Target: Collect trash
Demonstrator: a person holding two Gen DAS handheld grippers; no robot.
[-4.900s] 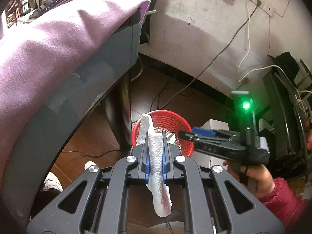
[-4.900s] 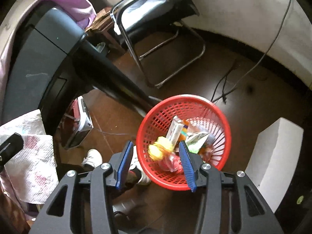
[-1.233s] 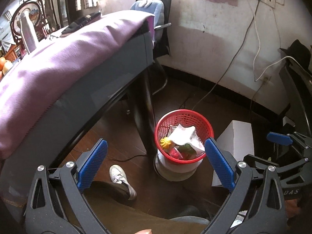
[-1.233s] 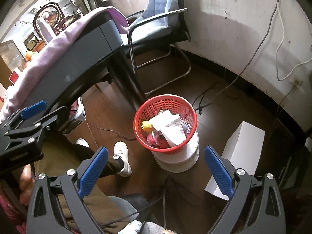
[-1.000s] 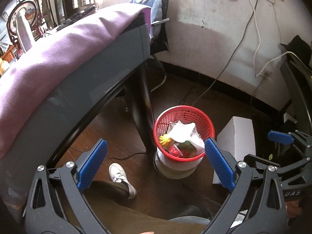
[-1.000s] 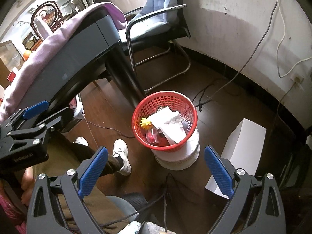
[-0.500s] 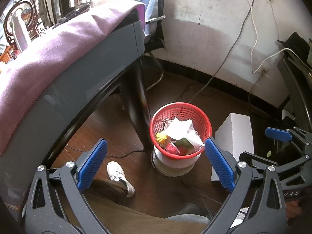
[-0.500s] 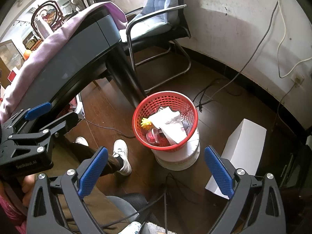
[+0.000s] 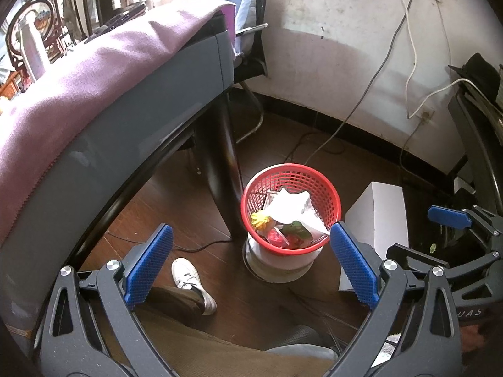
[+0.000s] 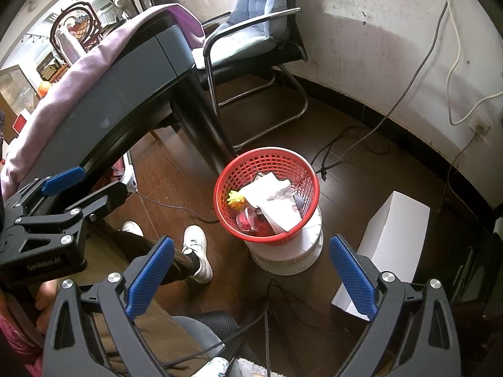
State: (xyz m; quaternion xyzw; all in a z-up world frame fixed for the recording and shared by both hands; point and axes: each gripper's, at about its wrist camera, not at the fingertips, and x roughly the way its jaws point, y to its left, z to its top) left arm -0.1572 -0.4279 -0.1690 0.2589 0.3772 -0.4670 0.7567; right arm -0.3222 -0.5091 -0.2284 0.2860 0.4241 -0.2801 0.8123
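Observation:
A red mesh basket (image 9: pixel 328 194) (image 10: pixel 311 188) stands on the floor on an upturned white bucket (image 10: pixel 292 254). A crumpled white paper towel (image 9: pixel 290 207) (image 10: pixel 270 199) lies on top of the trash in it, beside a yellow scrap (image 9: pixel 260 220) and red wrappers. My left gripper (image 9: pixel 250 226) is open, high above the basket, with nothing between its blue pads. My right gripper (image 10: pixel 251 239) is open too and empty, also well above the basket.
A grey desk under a purple cloth (image 9: pixel 94 78) runs along the left, its dark leg (image 9: pixel 221 172) next to the basket. An office chair (image 10: pixel 251 31) stands behind. A white box (image 9: pixel 380 216) lies right of the basket. Cables (image 10: pixel 345 144) and a person's white shoe (image 10: pixel 196 248) are on the floor.
Earlier my left gripper was shut on the paper towel just above the basket. Now it is open and the towel lies in the basket. Both grippers have drawn back and up.

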